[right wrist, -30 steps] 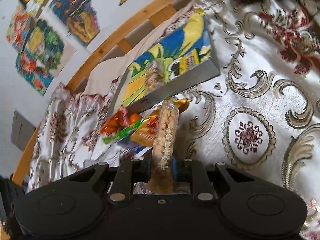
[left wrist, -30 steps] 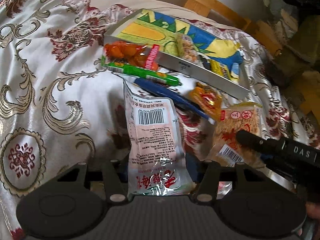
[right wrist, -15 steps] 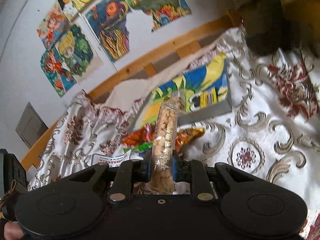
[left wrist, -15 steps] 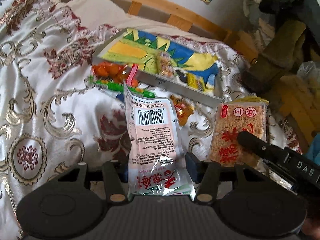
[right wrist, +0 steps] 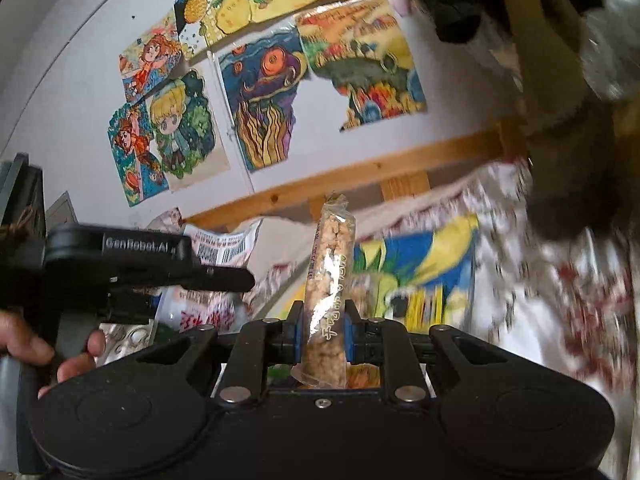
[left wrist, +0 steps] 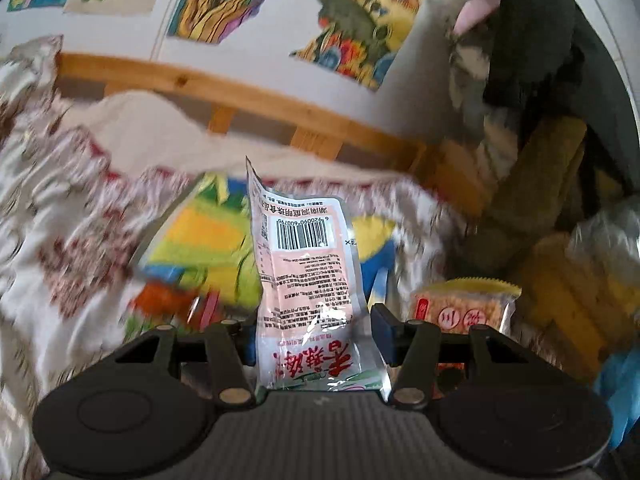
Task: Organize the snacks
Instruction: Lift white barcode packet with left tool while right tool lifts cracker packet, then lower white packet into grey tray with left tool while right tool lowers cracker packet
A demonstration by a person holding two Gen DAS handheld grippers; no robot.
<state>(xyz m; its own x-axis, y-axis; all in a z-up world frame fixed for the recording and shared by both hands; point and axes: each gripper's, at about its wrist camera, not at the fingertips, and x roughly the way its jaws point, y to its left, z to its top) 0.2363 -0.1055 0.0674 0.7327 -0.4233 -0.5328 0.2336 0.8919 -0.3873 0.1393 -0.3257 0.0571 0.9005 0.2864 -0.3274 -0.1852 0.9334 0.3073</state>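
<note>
Item, left gripper [left wrist: 312,332]: jaws clamped on a pink-and-white snack packet [left wrist: 306,264], barcode face toward the camera; the packet's long axis runs straight out along the fingers, its free end pointing up and away toward the box. Item, right gripper [right wrist: 324,336]: jaws nearly together and pinching a rice-puff snack pack [right wrist: 329,276] edge-on; long axis likewise out along the fingers, sealed tip uppermost. Item, colourful flat box [left wrist: 208,240]: lying open on the patterned bed cover [left wrist: 60,216], ahead of and below both grippers; judged the destination for the snacks. Relation on which the coming move turns: the box lies forward and down from each held packet, so each packet would have to tip over from pointing out to lying flat inside the low walls; from the right wrist view the box [right wrist: 420,268] sits just behind the rice-puff pack and slightly to its right, with the left gripper [right wrist: 224,276] level with it at the left of that view; which hand is nearer the box cannot be told. Contents of box: blurred; one pale packet seems to lie in it, not certain. Loose on the cover just before the box: orange and red wrappers [left wrist: 172,300], still unsorted.
</note>
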